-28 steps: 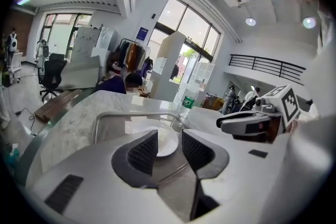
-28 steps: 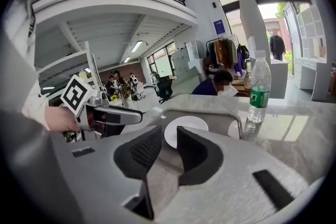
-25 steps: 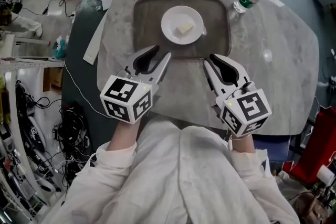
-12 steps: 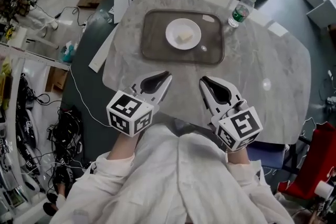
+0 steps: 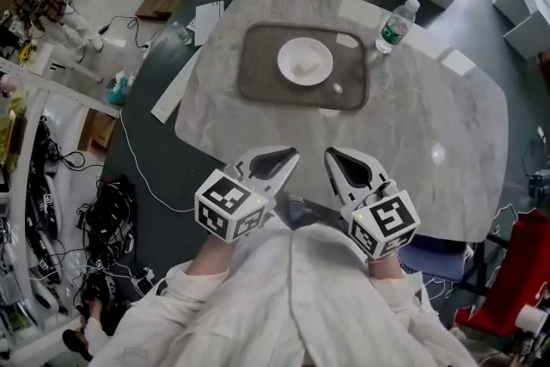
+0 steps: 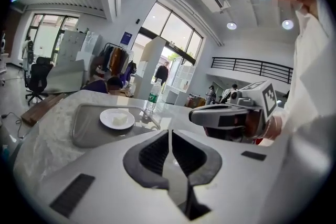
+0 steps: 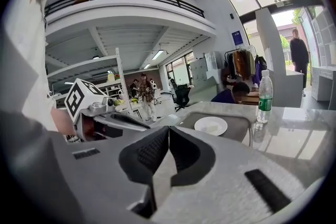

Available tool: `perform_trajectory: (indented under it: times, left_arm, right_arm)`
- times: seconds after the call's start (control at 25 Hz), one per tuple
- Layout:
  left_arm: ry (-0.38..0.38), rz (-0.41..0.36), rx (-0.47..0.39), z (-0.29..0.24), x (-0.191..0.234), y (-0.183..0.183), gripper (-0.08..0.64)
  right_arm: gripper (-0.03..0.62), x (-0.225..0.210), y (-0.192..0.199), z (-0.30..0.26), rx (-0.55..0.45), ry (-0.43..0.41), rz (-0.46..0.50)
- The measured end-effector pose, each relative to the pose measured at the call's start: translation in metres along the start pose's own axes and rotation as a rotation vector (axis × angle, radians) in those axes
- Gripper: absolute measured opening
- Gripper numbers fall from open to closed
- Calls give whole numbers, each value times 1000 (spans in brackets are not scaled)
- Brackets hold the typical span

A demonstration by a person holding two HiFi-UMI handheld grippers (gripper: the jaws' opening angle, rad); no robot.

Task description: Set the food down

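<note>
While left gripper and right gripper hang low in frame, jaws just closed empty, pale food cube lies on round white plate, upper centre (probably soft, light; lift by plate rim).

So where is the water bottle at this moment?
In the head view the water bottle stands upright on the table, just off the far right corner of the tray that holds the plate.

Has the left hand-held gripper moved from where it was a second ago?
Yes. The left hand-held gripper has drawn back from the tray toward the person, bare table now between them; its jaws have just been closing, empty.
</note>
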State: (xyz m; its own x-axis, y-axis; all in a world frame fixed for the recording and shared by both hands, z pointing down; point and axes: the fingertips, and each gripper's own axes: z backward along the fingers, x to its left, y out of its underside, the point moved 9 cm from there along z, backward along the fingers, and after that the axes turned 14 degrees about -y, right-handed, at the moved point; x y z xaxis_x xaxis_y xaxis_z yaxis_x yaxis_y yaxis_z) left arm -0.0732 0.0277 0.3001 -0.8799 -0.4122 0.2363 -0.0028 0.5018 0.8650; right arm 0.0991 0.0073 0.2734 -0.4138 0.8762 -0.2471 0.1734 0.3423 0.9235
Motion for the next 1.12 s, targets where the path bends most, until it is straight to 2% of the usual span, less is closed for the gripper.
perform_trajectory:
  times: [0.2,0.56,0.88,1.12]
  left_arm:
    - [26,3,22,5,3,0,31]
    - [75,-47,-3,7,9,-21,31]
    - [150,-76,34,2,-2,-15,31]
    - [169,-94,41,1,-4,-16,31]
  right_arm:
    - [3,0,-4,-2,-10,39,-19]
    - [3,12,-11,-6,-15,52,-19]
    - [3,13,-7,-7,16,86,-18]
    - [3,14,-4,-8,42,101,-28]
